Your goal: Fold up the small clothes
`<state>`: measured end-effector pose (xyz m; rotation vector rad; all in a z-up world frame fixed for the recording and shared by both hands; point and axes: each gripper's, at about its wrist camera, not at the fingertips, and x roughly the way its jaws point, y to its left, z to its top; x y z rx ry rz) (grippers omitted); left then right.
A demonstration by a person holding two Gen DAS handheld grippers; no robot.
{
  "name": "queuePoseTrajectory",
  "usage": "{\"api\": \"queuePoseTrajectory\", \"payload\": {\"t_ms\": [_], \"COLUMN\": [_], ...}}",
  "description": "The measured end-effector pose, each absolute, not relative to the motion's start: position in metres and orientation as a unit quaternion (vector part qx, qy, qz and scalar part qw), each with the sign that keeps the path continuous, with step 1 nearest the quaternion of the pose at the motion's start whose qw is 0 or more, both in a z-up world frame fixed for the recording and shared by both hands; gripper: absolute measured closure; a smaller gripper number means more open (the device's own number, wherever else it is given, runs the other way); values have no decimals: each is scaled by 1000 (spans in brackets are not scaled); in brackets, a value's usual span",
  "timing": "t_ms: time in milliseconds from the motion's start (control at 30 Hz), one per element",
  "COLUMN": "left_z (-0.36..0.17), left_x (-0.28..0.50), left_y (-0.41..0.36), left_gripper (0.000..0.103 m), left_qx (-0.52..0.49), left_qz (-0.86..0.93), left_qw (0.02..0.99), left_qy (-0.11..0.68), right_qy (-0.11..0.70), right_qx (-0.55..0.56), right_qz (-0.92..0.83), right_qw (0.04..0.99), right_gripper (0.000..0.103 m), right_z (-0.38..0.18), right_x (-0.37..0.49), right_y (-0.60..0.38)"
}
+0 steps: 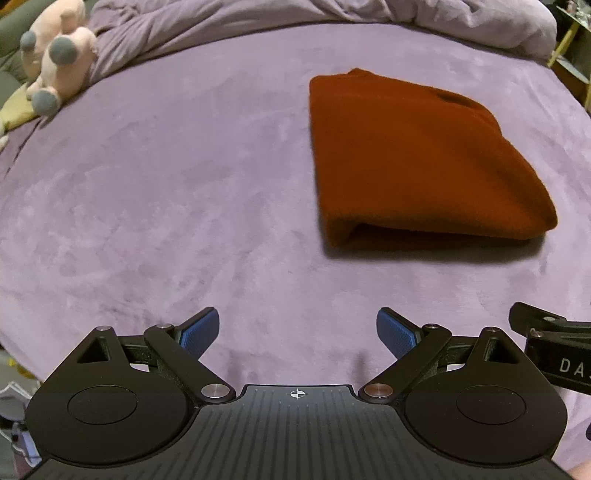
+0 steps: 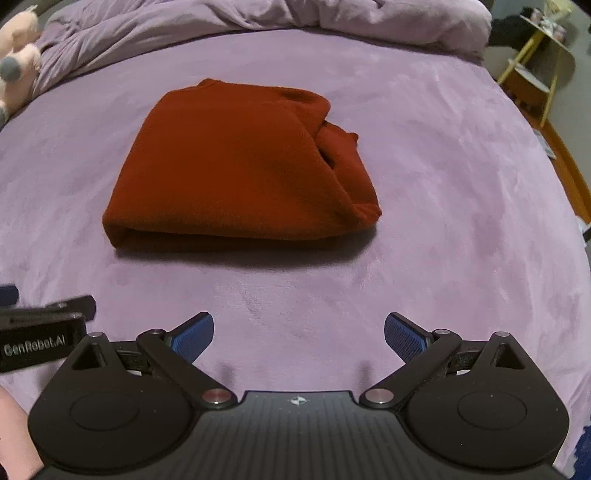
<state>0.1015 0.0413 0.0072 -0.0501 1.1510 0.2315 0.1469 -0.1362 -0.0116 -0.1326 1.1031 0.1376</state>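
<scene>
Left tool (image 1: 297, 332), right tool (image 2: 299, 334): both spread wide, holding nothing, near edge. Red garment (image 2: 236, 166): folded bundle on purple bed (image 2: 443, 184), ahead of both, fold edge running left-right; lies more squarely before right tool. Plush toy (image 1: 55, 55): far left.

The bed (image 1: 166, 184), covered in a lilac plush blanket (image 2: 424, 184), carries everything in view. A rust-red folded garment (image 2: 236, 170) lies flat on the blanket near the middle. A bunched lilac duvet (image 2: 258, 14) lies along the far edge. A pink plush toy (image 1: 59, 48) with grey feet rests at the far left corner, well apart from the garment.
</scene>
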Motion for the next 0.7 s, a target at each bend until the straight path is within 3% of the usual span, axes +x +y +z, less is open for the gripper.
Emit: {"api": "queuePoseTrajectory", "payload": {"t_ms": [700], "left_z": [5], "left_x": [105], "left_y": [38], "left_gripper": [7], "left_qx": [-19], "left_qz": [99], "left_qw": [828], "left_qy": [551], "right_qy": [523], "right_qx": [-59], "right_qz": [61], "right_qw": [848], "right_gripper": [4], "right_z": [-10], "right_x": [149], "right_y": [-137]}}
